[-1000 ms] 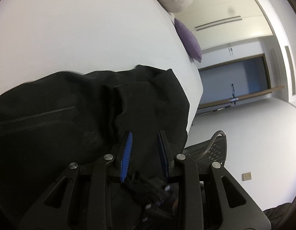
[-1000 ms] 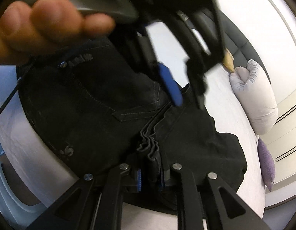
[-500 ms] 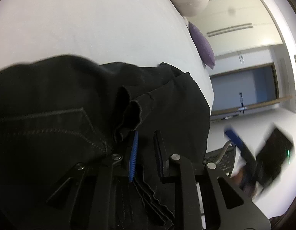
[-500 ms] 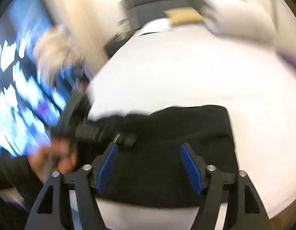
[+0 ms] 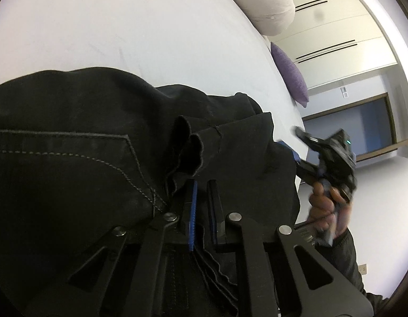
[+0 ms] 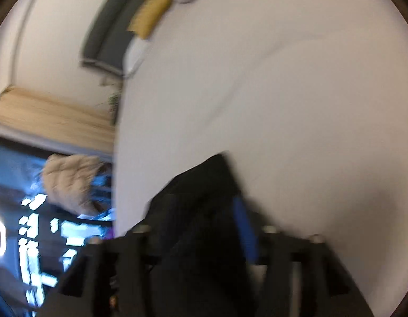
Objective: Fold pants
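Left wrist view: the left tool (image 5: 202, 206) is closing, pinching stacked hems of the black pants (image 5: 71, 171), which are lying bunched on the white bed (image 5: 124, 26). A purple cushion (image 5: 291, 71) is sitting at the bed's edge. Right wrist view, blurred: the right tool (image 6: 204, 227) is closing with black cloth between its jaws; whether it grips, I cannot tell

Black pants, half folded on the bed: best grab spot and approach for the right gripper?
Judging by the left wrist view, take the black pants at the far corner, from the bed's open edge. It lies free there; the stacked hems sit by the closing left gripper. The right gripper is closing near that edge.
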Demonstrator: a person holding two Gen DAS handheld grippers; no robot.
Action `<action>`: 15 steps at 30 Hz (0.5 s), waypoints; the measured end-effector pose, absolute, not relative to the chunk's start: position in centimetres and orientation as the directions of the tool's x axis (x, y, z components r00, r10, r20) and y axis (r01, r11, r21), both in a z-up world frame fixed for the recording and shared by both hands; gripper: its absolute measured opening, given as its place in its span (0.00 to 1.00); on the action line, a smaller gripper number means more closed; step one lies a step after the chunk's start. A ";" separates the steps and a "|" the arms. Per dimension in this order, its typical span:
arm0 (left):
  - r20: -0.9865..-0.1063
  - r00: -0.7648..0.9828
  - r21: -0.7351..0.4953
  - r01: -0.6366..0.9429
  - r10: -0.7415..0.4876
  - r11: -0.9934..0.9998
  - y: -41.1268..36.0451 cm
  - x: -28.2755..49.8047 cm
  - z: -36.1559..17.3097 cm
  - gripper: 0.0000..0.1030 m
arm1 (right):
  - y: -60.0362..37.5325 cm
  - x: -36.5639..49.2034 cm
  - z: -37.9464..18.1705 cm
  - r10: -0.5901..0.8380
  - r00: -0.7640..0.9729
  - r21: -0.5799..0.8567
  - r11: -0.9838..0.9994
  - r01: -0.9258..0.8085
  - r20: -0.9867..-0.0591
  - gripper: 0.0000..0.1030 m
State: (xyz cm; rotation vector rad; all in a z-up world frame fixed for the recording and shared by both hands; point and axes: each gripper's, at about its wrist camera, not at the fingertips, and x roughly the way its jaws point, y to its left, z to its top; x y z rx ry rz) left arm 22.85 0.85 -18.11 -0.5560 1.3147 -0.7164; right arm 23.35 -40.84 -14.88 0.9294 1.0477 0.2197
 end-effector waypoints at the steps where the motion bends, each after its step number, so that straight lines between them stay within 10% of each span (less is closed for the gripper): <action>1: -0.663 0.100 -0.726 0.155 -0.742 0.670 0.7 22.8 -18.1 0.10 | -40.3 22.9 -15.2 0.594 0.503 0.762 0.602 0.239 -0.628 0.60; 12: -0.657 0.106 -0.731 0.155 -0.746 0.665 0.0 22.9 -18.0 0.10 | -40.7 16.4 -14.4 0.559 0.367 0.650 0.734 0.199 -0.744 0.54; 15: -0.661 0.112 -0.725 0.162 -0.742 0.670 0.0 22.9 -18.0 0.10 | -41.2 17.0 -11.6 0.599 0.469 0.725 0.674 0.143 -0.649 0.55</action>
